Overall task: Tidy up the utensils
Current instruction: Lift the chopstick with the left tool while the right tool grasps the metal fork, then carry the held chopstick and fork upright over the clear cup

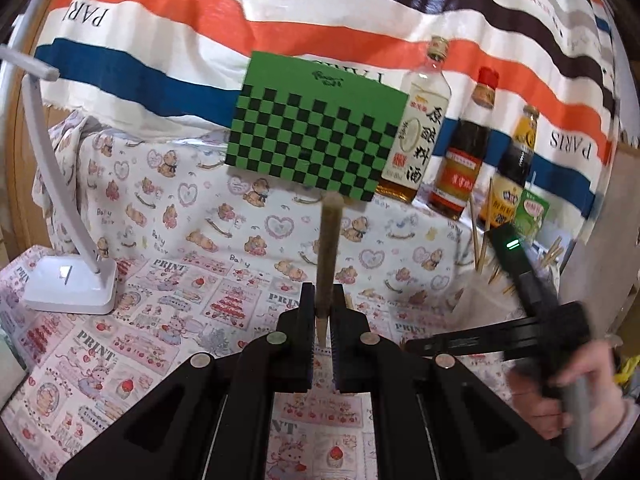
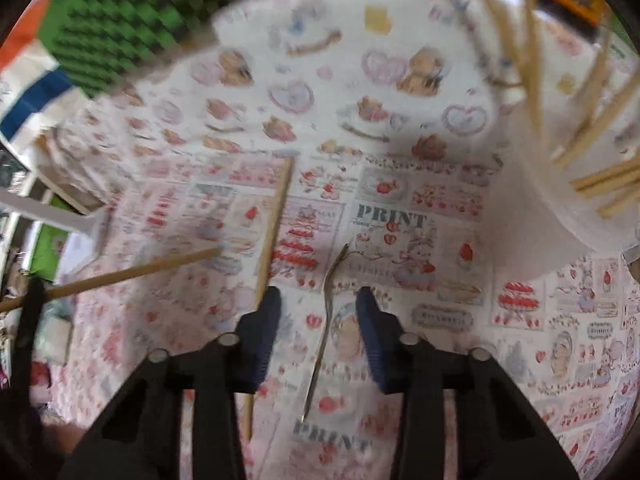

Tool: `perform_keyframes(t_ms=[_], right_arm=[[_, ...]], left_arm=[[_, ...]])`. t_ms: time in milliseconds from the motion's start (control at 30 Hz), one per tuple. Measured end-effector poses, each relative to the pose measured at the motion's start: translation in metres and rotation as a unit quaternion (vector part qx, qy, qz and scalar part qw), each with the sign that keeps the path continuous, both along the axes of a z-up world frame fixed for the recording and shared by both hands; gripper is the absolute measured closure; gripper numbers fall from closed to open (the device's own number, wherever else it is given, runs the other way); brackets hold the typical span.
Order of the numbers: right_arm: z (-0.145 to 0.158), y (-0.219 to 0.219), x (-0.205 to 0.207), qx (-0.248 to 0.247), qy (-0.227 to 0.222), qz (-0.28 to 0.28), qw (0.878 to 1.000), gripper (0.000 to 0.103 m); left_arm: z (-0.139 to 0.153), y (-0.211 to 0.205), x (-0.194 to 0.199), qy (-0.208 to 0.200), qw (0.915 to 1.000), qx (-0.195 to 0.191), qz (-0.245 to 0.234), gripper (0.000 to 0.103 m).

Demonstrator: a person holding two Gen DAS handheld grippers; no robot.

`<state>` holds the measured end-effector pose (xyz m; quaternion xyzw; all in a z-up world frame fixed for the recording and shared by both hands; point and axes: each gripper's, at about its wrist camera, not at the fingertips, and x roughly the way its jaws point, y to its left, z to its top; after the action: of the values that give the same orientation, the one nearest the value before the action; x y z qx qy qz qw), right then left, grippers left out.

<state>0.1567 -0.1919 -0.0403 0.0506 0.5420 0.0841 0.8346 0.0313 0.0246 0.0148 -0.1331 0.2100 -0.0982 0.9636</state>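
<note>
My left gripper (image 1: 323,292) is shut on a brown wooden chopstick (image 1: 328,248) that points up and away over the printed tablecloth (image 1: 180,320). The same chopstick (image 2: 132,270) shows at the left of the right wrist view. My right gripper (image 2: 319,294) points down at the cloth, its jaws partly apart. A thin metal fork (image 2: 320,344) lies flat between them, and the pads do not press on it. Another chopstick (image 2: 274,220) lies on the cloth and runs under the left finger. A white holder (image 2: 532,184) with several chopsticks (image 2: 600,176) stands at the right.
A green checkered box (image 1: 312,128) stands at the back, with three sauce bottles (image 1: 460,152) and a small green carton (image 1: 530,216) to its right. A white desk lamp (image 1: 68,280) is at the left. A hand (image 1: 560,392) grips the right tool's handle.
</note>
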Motion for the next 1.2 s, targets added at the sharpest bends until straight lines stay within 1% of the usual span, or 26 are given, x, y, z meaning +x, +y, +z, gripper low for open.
perform_keyframes(t_ms=[67, 100, 133, 200, 233, 300, 367, 400, 500, 567, 633, 733, 833, 900, 1000, 1067, 1133, 1200], right_arm=[[-0.007, 0.003, 0.008, -0.004, 0.009, -0.007, 1.0, 0.075], [-0.01, 0.004, 0.011, -0.009, 0.013, -0.012, 1.0, 0.079], [-0.011, 0.005, 0.013, -0.02, 0.013, -0.015, 1.0, 0.082], [-0.014, 0.011, 0.016, -0.058, 0.004, -0.015, 0.998, 0.084], [-0.015, 0.013, 0.017, -0.065, 0.001, -0.01, 0.998, 0.085], [-0.02, 0.015, 0.019, -0.056, 0.012, -0.004, 0.998, 0.088], [-0.019, 0.016, 0.019, -0.061, 0.002, -0.009, 0.998, 0.09], [-0.02, 0.016, 0.019, -0.059, 0.001, -0.005, 0.998, 0.095], [-0.022, 0.013, 0.018, -0.043, -0.002, -0.004, 0.999, 0.101], [-0.016, 0.01, 0.011, -0.038, -0.014, 0.0, 0.999, 0.101], [0.001, 0.002, -0.004, -0.025, -0.042, 0.0, 0.999, 0.101], [0.03, -0.011, -0.027, -0.002, -0.093, -0.002, 0.996, 0.101], [0.063, -0.028, -0.057, 0.019, -0.157, -0.01, 0.987, 0.101], [0.083, -0.036, -0.076, 0.023, -0.2, -0.019, 0.979, 0.101], [0.105, -0.052, -0.102, 0.028, -0.251, -0.024, 0.967, 0.101], [0.116, -0.061, -0.118, 0.024, -0.292, -0.027, 0.956, 0.101], [0.123, -0.071, -0.129, 0.02, -0.33, -0.028, 0.943, 0.101], [0.126, -0.082, -0.137, 0.019, -0.356, -0.031, 0.934, 0.101]], left_arm=[[0.001, 0.004, 0.0, -0.001, 1.0, -0.006, 0.005, 0.098], [0.002, 0.005, -0.001, -0.003, 0.9999, -0.009, 0.005, 0.098], [0.002, 0.006, -0.001, -0.004, 0.9999, -0.011, 0.005, 0.098], [0.003, 0.007, -0.002, -0.005, 0.9999, -0.011, 0.008, 0.098], [0.003, 0.007, -0.002, -0.005, 0.9999, -0.009, 0.01, 0.098], [0.004, 0.005, -0.002, -0.007, 0.9999, -0.004, 0.011, 0.097], [0.004, 0.003, -0.002, -0.007, 0.9999, 0.002, 0.012, 0.098], [0.004, 0.002, -0.002, -0.008, 0.9999, 0.005, 0.013, 0.098], [0.005, -0.002, -0.004, -0.01, 0.9997, 0.019, 0.015, 0.097], [0.006, -0.004, -0.006, -0.016, 0.9994, 0.027, 0.016, 0.098], [0.008, -0.007, -0.008, -0.023, 0.999, 0.035, 0.017, 0.098], [0.01, -0.009, -0.013, -0.033, 0.9987, 0.038, 0.008, 0.098], [0.01, -0.012, -0.011, -0.033, 0.9987, 0.035, -0.015, 0.098], [0.011, -0.015, -0.01, -0.028, 0.9985, 0.042, -0.02, 0.098], [0.017, -0.017, -0.014, -0.042, 0.9978, 0.03, -0.042, 0.098], [0.026, -0.021, -0.015, -0.046, 0.9976, 0.036, -0.038, 0.098], [0.034, -0.025, -0.014, -0.043, 0.9976, 0.032, -0.044, 0.098], [0.043, -0.031, -0.009, -0.021, 0.9977, 0.038, -0.052, 0.098]])
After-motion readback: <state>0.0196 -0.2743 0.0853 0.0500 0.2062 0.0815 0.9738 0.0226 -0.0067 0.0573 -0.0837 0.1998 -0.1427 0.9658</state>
